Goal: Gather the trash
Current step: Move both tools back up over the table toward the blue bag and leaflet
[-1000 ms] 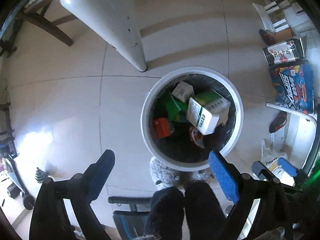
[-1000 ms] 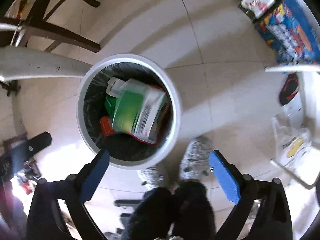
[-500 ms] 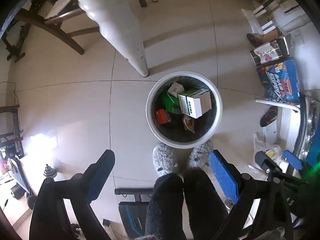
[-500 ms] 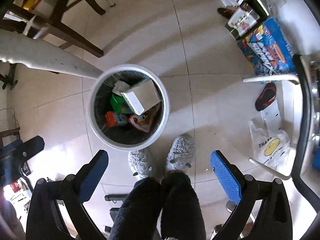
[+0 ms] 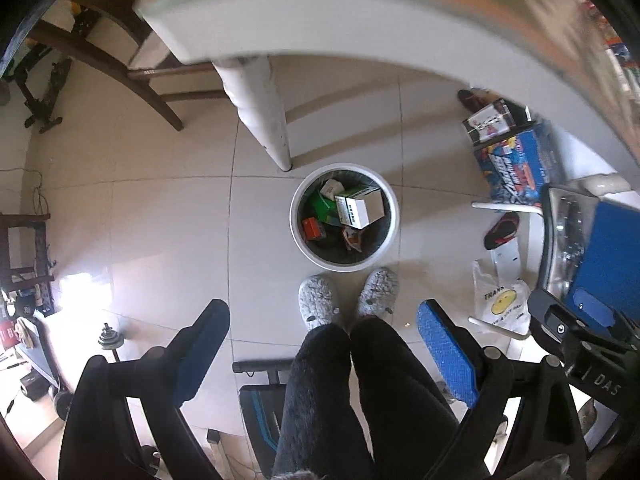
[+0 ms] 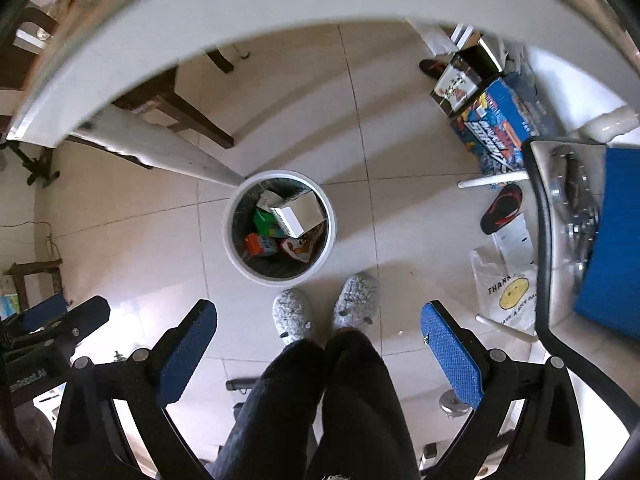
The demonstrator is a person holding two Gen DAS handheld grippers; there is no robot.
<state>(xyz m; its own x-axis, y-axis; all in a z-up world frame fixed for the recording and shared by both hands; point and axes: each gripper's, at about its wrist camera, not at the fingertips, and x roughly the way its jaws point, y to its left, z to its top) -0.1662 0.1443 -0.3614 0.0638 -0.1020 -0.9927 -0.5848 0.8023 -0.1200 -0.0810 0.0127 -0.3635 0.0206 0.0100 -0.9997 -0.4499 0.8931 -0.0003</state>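
Both grippers went up, away from the bin.

The left gripper (image 5: pixel 322 344) and right gripper (image 6: pixel 318 338) were wide open and held nothing. The box (image 5: pixel 360 209) lay in the bin (image 5: pixel 390 236) by the table leg (image 5: pixel 264 120). That drop looked done.

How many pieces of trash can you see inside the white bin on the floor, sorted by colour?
In the white bin, as far as the right wrist view shows:
White and tan boxes: 2, the large box and a small box
Green packs: 1
Orange cartons: 1
Red and white wrappers: 1
Total: 5; anything buried underneath is hidden.
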